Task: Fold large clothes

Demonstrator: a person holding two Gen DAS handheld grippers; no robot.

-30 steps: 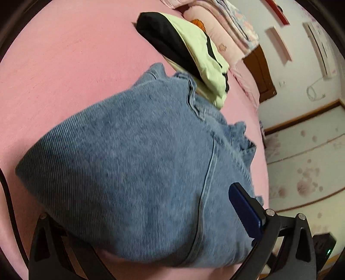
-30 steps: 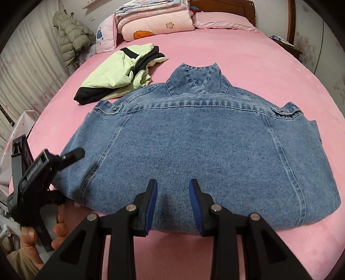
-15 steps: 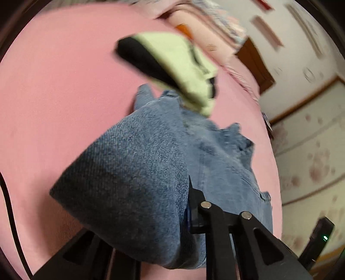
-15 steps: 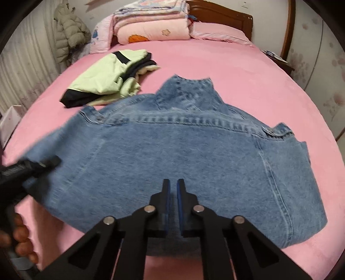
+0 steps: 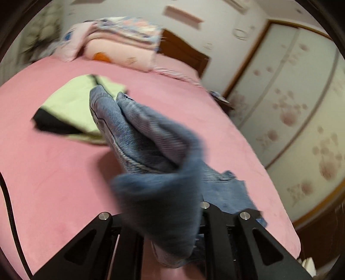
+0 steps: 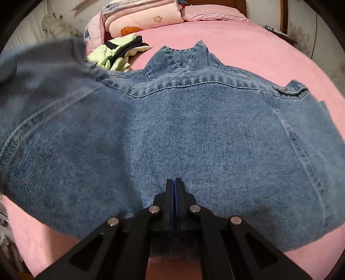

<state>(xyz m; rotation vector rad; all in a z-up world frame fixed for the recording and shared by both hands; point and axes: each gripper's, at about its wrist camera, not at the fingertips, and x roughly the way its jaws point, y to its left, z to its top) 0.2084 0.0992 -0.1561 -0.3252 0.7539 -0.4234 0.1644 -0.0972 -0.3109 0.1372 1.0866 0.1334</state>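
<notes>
A blue denim jacket (image 6: 194, 129) lies back-up on the pink bed (image 6: 248, 38), collar at the far side. My right gripper (image 6: 174, 187) is shut on the jacket's near hem at its middle. My left gripper (image 5: 163, 226) is shut on a bunched fold of the jacket (image 5: 151, 155) and holds it lifted above the bed; its fingertips are hidden by the cloth. In the right wrist view that lifted side (image 6: 43, 71) rises blurred at the left.
A folded light-green and black garment (image 6: 116, 53) lies beyond the jacket at the left; it also shows in the left wrist view (image 5: 71, 107). Stacked pink quilts and pillows (image 6: 146, 17) stand by the wooden headboard. A wardrobe with flower-patterned doors (image 5: 301, 107) stands beside the bed.
Both grippers closed on the jacket. The left one lifted its side off the bed and swung it up and inward; the right one shut on the near hem.
</notes>
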